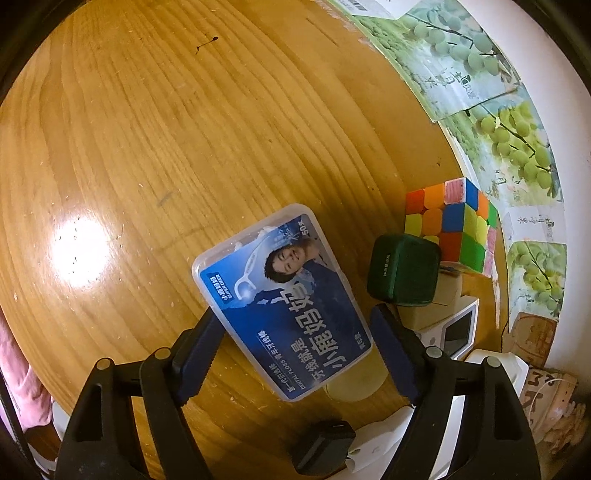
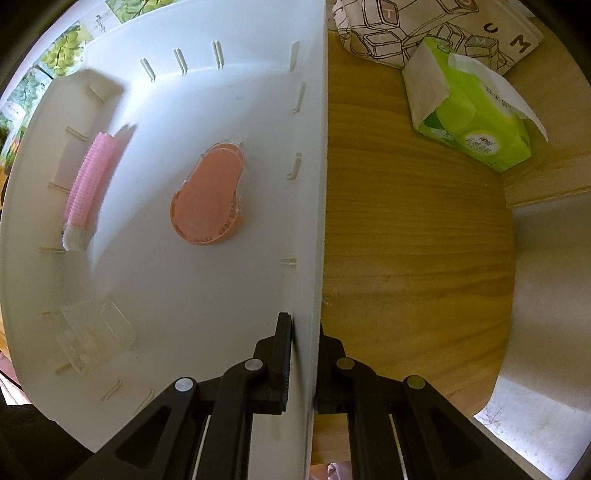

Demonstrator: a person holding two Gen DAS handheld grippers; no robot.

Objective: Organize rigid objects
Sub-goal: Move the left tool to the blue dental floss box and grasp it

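A clear dental floss box (image 1: 280, 295) with a blue label lies slantwise between the fingers of my left gripper (image 1: 295, 314). The left pad's tip meets the box's edge, while a thin gap shows at the right pad. Its near end rests over a cream object (image 1: 354, 384). Right of it stand a dark green box (image 1: 402, 275) and a colourful puzzle cube (image 1: 450, 225). My right gripper (image 2: 303, 325) is shut on the side wall of a white bin (image 2: 310, 184). Inside the bin lie a pink ribbed roller (image 2: 92, 177), an orange case (image 2: 210, 199) and a clear plastic case (image 2: 96, 332).
A white device with a screen (image 1: 454, 332) and a small black object (image 1: 325, 446) sit near my left fingers. Fruit-printed sheets (image 1: 461, 59) line the wooden table's far edge. A green tissue pack (image 2: 472, 110) and a patterned bag (image 2: 424, 29) lie right of the bin.
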